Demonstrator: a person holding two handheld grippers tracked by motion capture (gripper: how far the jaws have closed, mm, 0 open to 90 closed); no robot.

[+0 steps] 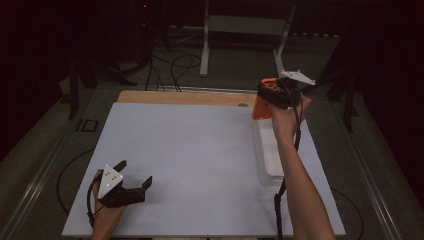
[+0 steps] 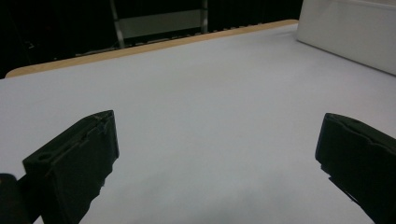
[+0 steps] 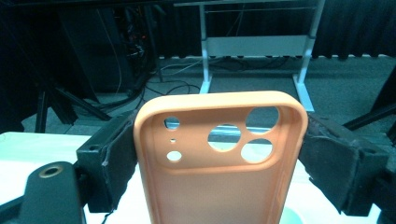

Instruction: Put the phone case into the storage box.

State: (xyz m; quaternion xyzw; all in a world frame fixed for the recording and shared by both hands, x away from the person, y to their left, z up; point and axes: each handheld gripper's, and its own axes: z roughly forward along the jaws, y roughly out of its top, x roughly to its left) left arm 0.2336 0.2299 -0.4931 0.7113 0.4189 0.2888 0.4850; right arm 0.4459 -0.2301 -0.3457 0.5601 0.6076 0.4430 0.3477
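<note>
Left claw (image 1: pixel 134 176): rests low on the counter at about 7 o'clock in the high view, the person's hand behind it; its jaws stand spread wide with nothing between them, pointing toward 2 o'clock.
Left claw, own view (image 2: pixel 215 154): the two black jaws rise at 7 and 4 o'clock with bare counter between them.
Counter (image 1: pixel 190 150): pale sheet over a wooden top, whose wooden edge shows along the far side at 12 o'clock.
White tray (image 1: pixel 270 160): shallow, long, lying along the counter's right side at about 3 o'clock; the person's right forearm crosses above its near end. In the left gripper view its white wall shows at 1 o'clock (image 2: pixel 345 32).
Right claw (image 1: pixel 264 97): held up in the air above the far end of the tray, at about 1 o'clock in the high view, well apart from the left claw; its jaws pinch an orange phone case by its two long sides.
Phone case (image 1: pixel 260 107): orange, hanging off the counter in the right claw's grip, over the tray's far end.
Phone case, right gripper view (image 3: pixel 219 168): upright between the padded jaws, inner face to the camera, camera cut-outs at the top toward 12 o'clock; both pads press its edges at 9 and 3 o'clock.
Floor beyond: dark, with cables and a white metal stand (image 1: pixel 245 30) at 12 o'clock, past the counter's far edge.
</note>
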